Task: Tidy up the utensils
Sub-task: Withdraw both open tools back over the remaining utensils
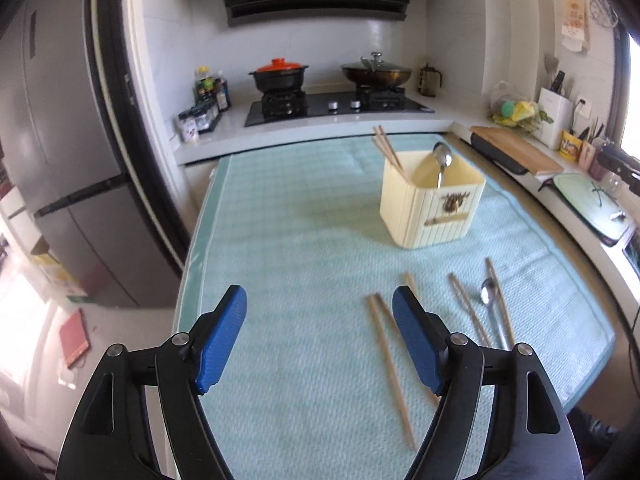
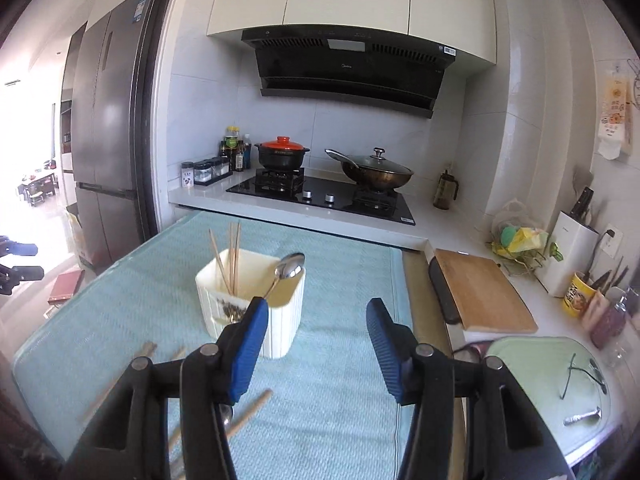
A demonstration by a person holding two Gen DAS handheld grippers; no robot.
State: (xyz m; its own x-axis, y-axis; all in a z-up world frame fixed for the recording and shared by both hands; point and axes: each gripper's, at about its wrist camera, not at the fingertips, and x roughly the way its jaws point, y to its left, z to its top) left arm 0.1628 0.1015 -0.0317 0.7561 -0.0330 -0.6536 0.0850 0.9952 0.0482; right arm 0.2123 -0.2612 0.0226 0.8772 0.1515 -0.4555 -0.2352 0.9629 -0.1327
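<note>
A cream utensil holder [image 1: 430, 200] [image 2: 252, 312] stands on the pale green mat [image 1: 288, 240] [image 2: 340, 400], with chopsticks [image 1: 390, 152] [image 2: 230, 260] and a metal spoon [image 1: 442, 162] [image 2: 286, 270] standing in it. Loose wooden chopsticks [image 1: 390, 368] [image 2: 248, 412] and a second spoon [image 1: 492, 312] lie on the mat in front of it. My left gripper [image 1: 320, 304] is open above the mat, left of the loose chopsticks, with nothing between its blue fingers. My right gripper [image 2: 318, 316] is open and empty, right of the holder.
A stove [image 1: 340, 106] [image 2: 324, 198] with a red-lidded pot [image 1: 280, 74] and a lidded wok [image 2: 376, 172] sits behind the mat. A wooden cutting board [image 2: 480, 296], knife block [image 2: 572, 256] and jars line the right counter. A fridge [image 1: 60, 160] stands left.
</note>
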